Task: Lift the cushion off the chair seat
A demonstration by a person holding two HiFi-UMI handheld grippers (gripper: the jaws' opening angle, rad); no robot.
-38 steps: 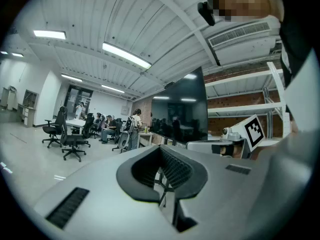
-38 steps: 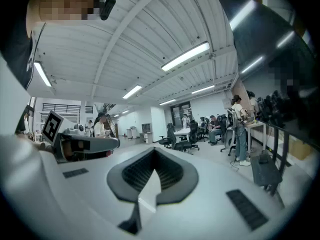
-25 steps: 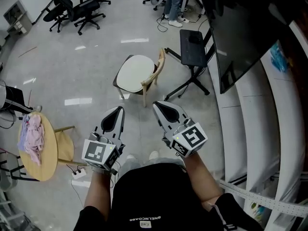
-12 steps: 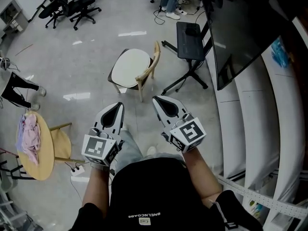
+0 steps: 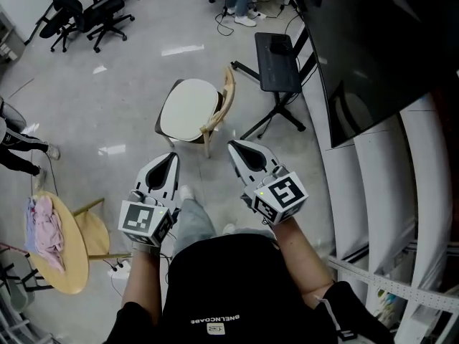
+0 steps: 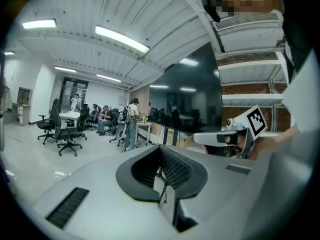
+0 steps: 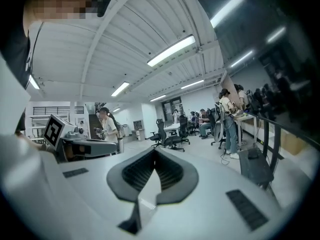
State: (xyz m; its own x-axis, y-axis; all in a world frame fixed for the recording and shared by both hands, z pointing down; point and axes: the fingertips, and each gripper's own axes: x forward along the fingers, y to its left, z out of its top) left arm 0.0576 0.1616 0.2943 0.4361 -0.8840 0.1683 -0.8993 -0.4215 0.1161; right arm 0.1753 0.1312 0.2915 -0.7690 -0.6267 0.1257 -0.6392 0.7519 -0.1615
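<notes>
No text can be read surely. A white line of print [image 5: 215, 319] is seen upside down on the near shirt [image 5: 215, 278], its letters unclear. Letterless square markers are carried by the left gripper [image 5: 171, 158] and right gripper [image 5: 234, 146].

- Cushion [image 5: 186, 110]: off-white, rounded, smooth; it lies flat on the seat and covers nearly all of it.
- Chair [image 5: 222, 106]: light wood with a curved backrest at the cushion's right, upright on the grey floor [image 5: 107, 113].
</notes>
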